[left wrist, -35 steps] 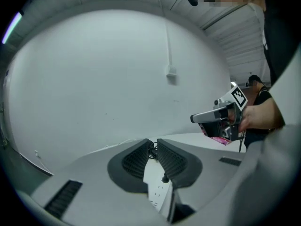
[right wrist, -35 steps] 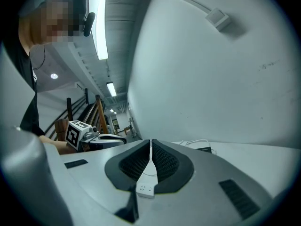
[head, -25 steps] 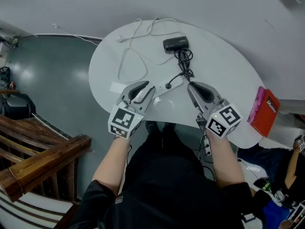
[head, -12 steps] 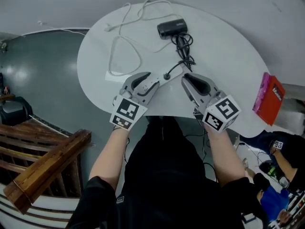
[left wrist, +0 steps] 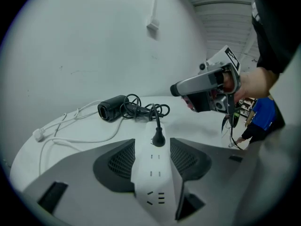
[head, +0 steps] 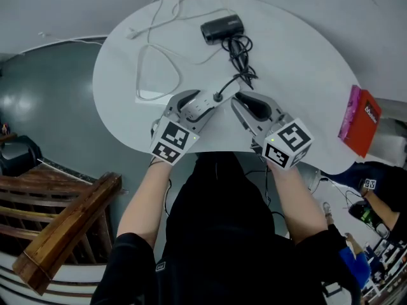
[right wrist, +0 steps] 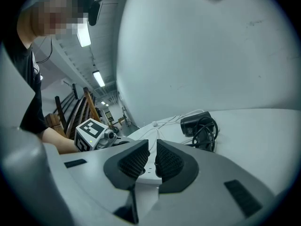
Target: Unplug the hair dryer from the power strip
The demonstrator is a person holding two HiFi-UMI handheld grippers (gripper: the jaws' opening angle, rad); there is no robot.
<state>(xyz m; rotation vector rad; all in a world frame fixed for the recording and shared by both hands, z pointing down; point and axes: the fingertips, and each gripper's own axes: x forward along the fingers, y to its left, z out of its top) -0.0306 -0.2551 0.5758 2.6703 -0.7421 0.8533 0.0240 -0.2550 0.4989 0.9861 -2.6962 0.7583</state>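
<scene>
Your hair dryer [head: 222,28] is a compact black barrel lying at the far side of the round white desk [head: 305,75]. Its one black cord [head: 240,53] is bunched in loops, and its rounded plug [left wrist: 158,138] is seated in the single smooth white power strip [left wrist: 151,173]. Your left claw [head: 196,102] has just been opening and stands released, with the strip between its ribbed pads. Your right claw [right wrist: 152,147] is clenched on nothing.

LIGHT: bright, even, from overhead | SOURCE: ceiling strip lights [right wrist: 99,78] seen in right gripper view | SHADOWS: soft, faint beneath hair dryer [head: 222,28] on white counter [head: 305,75] | DISTORTION: both gripper views fisheye, lines bowed, corners vignetted black | FOCUS: head view sharp, far background in gripper views soft
</scene>
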